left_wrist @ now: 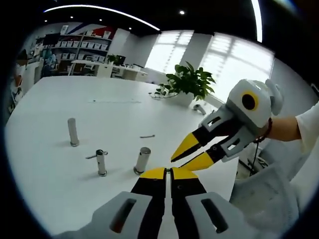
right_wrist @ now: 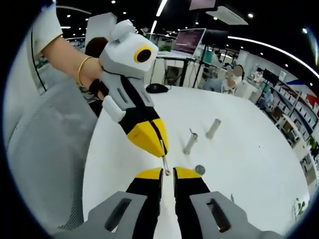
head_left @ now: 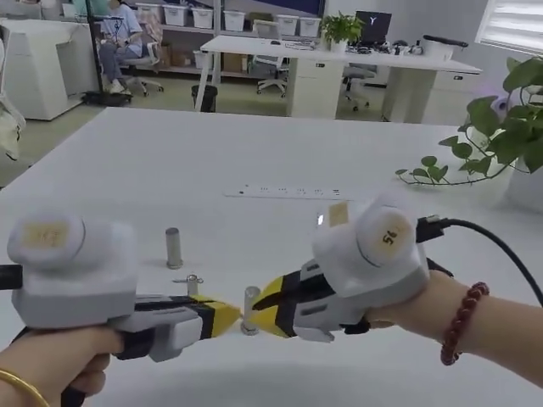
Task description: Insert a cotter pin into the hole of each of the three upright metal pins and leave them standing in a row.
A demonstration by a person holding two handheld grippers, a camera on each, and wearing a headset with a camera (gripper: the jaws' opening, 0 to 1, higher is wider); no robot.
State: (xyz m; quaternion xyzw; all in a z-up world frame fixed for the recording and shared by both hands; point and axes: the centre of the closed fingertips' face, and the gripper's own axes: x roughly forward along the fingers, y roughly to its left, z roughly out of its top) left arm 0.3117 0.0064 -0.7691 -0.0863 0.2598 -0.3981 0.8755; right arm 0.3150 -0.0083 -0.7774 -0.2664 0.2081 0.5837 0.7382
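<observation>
Three upright metal pins stand in a row on the white table (head_left: 254, 161). The far pin (head_left: 173, 248) (left_wrist: 73, 132) (right_wrist: 214, 128) is bare. The middle pin (head_left: 193, 285) (left_wrist: 101, 162) (right_wrist: 190, 142) has a cotter pin through its top. The near pin (head_left: 250, 310) (left_wrist: 142, 160) (right_wrist: 200, 169) stands between the two gripper tips. My left gripper (head_left: 234, 315) (left_wrist: 168, 172) (right_wrist: 162, 148) is shut on a thin cotter pin (right_wrist: 165, 163), which hangs from its tip. My right gripper (head_left: 260, 312) (left_wrist: 177, 164) (right_wrist: 168, 173) faces it, jaws slightly open, with the cotter pin's free end at its tips.
A loose cotter pin (left_wrist: 147, 136) lies on the table beyond the pins. A white power strip (head_left: 284, 192) lies further back. A potted plant (head_left: 501, 136) trails over the right edge. A black cable (head_left: 492, 242) runs from the right gripper. A person sits far behind.
</observation>
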